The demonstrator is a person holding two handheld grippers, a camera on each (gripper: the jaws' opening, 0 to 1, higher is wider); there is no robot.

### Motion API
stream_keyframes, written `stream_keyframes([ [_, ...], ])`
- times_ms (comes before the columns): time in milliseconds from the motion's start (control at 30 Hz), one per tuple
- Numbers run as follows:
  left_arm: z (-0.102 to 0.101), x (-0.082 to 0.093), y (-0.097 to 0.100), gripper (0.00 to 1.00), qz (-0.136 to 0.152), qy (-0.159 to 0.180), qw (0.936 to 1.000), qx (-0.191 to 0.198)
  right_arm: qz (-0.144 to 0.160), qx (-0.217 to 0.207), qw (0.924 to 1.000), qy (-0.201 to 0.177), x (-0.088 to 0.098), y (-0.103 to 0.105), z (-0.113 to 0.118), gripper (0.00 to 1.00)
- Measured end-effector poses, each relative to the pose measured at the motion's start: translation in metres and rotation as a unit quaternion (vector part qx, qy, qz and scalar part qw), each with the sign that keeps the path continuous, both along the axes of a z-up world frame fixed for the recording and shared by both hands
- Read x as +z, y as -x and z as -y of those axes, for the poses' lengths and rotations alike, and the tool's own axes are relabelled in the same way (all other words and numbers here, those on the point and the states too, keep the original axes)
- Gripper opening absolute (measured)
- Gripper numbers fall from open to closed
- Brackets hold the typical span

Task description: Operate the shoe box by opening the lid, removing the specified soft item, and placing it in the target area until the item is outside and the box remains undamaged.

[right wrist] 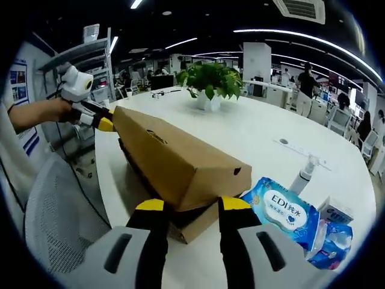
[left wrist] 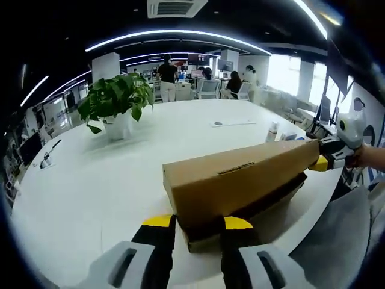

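A brown cardboard shoe box (left wrist: pixel 240 180) lies lengthwise on the white table (left wrist: pixel 90 180). Its lid (right wrist: pixel 174 156) is raised a little, and a dark gap shows above the base (right wrist: pixel 195 226). My left gripper (left wrist: pixel 198 223) stands open at the near end in the left gripper view, its yellow tips against the lid's lower edge. It shows again as the left gripper (right wrist: pixel 99 120) at the box's far end, held by a hand. My right gripper (right wrist: pixel 192 205) is open at the opposite end, tips at the lid's edge. The right gripper (left wrist: pixel 328 158) also appears at the far end. The box's contents are hidden.
A potted plant (left wrist: pixel 117 99) stands mid-table. A blue wet-wipes pack (right wrist: pixel 280 208), a spray bottle (right wrist: pixel 304 171) and a small carton (right wrist: pixel 337 211) lie beside the box. A grey mesh chair (right wrist: pixel 54 205) sits at the table edge. People stand at desks far behind.
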State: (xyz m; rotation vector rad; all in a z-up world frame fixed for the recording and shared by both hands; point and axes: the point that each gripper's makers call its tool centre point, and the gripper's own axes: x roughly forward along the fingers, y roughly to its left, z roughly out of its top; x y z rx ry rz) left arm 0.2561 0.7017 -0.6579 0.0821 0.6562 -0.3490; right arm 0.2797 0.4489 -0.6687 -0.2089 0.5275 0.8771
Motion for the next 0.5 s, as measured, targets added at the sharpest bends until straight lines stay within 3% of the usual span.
stream_keyframes([
  [500,0.003,-0.023,0.007,0.34,-0.029,-0.008,0.9994,-0.017,-0.025,0.018,0.9995,0.002,-0.016,0.01,-0.006,0.4],
])
